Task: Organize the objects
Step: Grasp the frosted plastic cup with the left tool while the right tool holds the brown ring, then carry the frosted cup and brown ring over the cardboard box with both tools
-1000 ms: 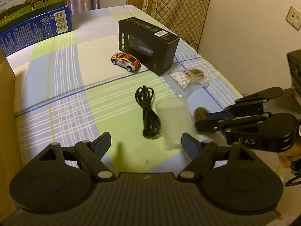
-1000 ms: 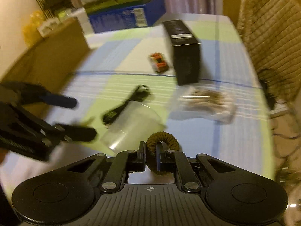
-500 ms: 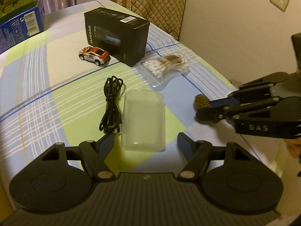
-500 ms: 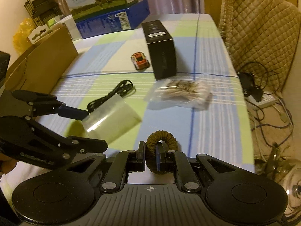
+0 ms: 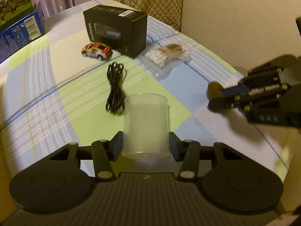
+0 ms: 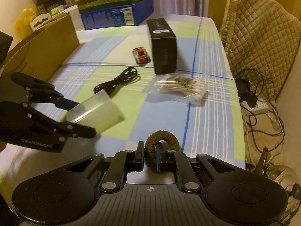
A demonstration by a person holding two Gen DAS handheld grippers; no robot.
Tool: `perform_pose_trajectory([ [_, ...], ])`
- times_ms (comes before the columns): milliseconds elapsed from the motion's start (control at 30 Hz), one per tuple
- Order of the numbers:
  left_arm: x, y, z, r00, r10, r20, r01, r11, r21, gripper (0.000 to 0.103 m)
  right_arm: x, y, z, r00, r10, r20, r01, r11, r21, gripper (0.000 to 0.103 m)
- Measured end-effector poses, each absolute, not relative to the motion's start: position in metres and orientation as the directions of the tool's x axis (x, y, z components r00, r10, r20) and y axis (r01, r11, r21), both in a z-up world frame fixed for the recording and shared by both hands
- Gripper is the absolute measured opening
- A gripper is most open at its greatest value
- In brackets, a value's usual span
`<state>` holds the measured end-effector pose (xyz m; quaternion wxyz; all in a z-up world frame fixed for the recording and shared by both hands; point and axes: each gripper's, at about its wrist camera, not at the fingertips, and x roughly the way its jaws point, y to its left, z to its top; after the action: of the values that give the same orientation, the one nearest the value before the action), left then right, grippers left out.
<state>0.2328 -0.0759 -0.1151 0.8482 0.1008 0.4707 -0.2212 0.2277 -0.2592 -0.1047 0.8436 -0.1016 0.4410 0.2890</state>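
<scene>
The left gripper [image 5: 145, 145] is closing its fingers on the clear plastic cup [image 5: 145, 124], pads at both sides. Right of the cup, the right gripper [image 6: 150, 157] is clamped on a brown braided ring [image 6: 161, 141]. Beyond the cup on the tabletop [image 5: 56, 98] lie a black cable [image 5: 114, 88], a cotton-swab bag [image 5: 169, 55], a toy car [image 5: 96, 50], and farthest a black box [image 5: 117, 29].

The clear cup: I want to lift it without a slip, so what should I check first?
1. Cup between the left gripper fingers: ok.
2. Left jaws are closing; firm hold: cannot tell.
3. Cup empty: ok.
4. Black cable clear of the cup: cannot tell, its end lies close.
5. Right gripper shut on the braided loop: ok.
6. Right gripper apart from the cup: ok.
</scene>
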Motion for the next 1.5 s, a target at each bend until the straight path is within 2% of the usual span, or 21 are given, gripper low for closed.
perform_pose_trajectory([
  [133, 0.213, -0.065, -0.114, 0.46, -0.274, -0.844, 0.458, 0.888, -0.039, 0.045, 0.22, -0.255, -0.103, 0.448, 0.372, -0.813, -0.591, 0.805, 0.043, 0.011],
  [167, 0.21, -0.062, -0.114, 0.458, -0.273, -0.846, 0.455, 0.89, -0.041, 0.045, 0.218, -0.255, -0.101, 0.452, 0.37, -0.812, -0.591, 0.806, 0.037, 0.021],
  [200, 0.207, -0.06, -0.115, 0.458, -0.274, -0.846, 0.452, 0.891, -0.044, 0.045, 0.217, -0.257, -0.101, 0.449, 0.376, -0.811, -0.593, 0.804, 0.044, 0.038],
  [233, 0.205, -0.058, -0.115, 0.46, -0.274, -0.845, 0.45, 0.892, -0.044, 0.045, 0.216, -0.258, -0.1, 0.445, 0.38, -0.811, -0.594, 0.803, 0.049, 0.051],
  [267, 0.204, -0.057, -0.115, 0.46, -0.274, -0.845, 0.448, 0.893, -0.045, 0.045, 0.214, -0.258, -0.099, 0.445, 0.379, -0.812, -0.597, 0.801, 0.047, 0.053],
  [467, 0.207, -0.056, -0.113, 0.462, -0.288, -0.839, 0.443, 0.894, -0.063, 0.045, 0.213, -0.265, -0.094, 0.498, 0.365, -0.786, -0.563, 0.826, 0.027, 0.053],
  [733, 0.217, -0.061, -0.114, 0.473, -0.293, -0.831, 0.45, 0.891, -0.058, 0.046, 0.224, -0.268, -0.11, 0.474, 0.33, -0.816, -0.551, 0.834, 0.017, 0.052],
  [767, 0.218, -0.062, -0.114, 0.475, -0.294, -0.829, 0.45, 0.891, -0.058, 0.047, 0.223, -0.267, -0.111, 0.472, 0.333, -0.816, -0.554, 0.833, 0.02, 0.051],
  [833, 0.222, -0.063, -0.114, 0.48, -0.291, -0.827, 0.447, 0.893, -0.055, 0.048, 0.22, -0.266, -0.112, 0.477, 0.328, -0.815, -0.555, 0.832, 0.01, 0.04],
  [867, 0.225, -0.064, -0.114, 0.482, -0.29, -0.827, 0.446, 0.894, -0.054, 0.048, 0.219, -0.265, -0.113, 0.478, 0.328, -0.814, -0.555, 0.832, 0.009, 0.038],
  [1000, 0.234, -0.069, -0.118, 0.473, -0.287, -0.833, 0.455, 0.889, -0.048, 0.048, 0.219, -0.265, -0.112, 0.473, 0.33, -0.817, -0.551, 0.835, 0.019, 0.019],
  [1300, 0.232, -0.069, -0.113, 0.465, -0.269, -0.844, 0.465, 0.885, -0.026, 0.047, 0.216, -0.265, -0.099, 0.473, 0.355, -0.806, -0.532, 0.845, 0.06, 0.017],
  [1500, 0.225, -0.057, -0.09, 0.482, -0.266, -0.834, 0.435, 0.9, -0.036, 0.047, 0.211, -0.254, -0.071, 0.492, 0.385, -0.781, -0.542, 0.837, 0.072, 0.017],
])
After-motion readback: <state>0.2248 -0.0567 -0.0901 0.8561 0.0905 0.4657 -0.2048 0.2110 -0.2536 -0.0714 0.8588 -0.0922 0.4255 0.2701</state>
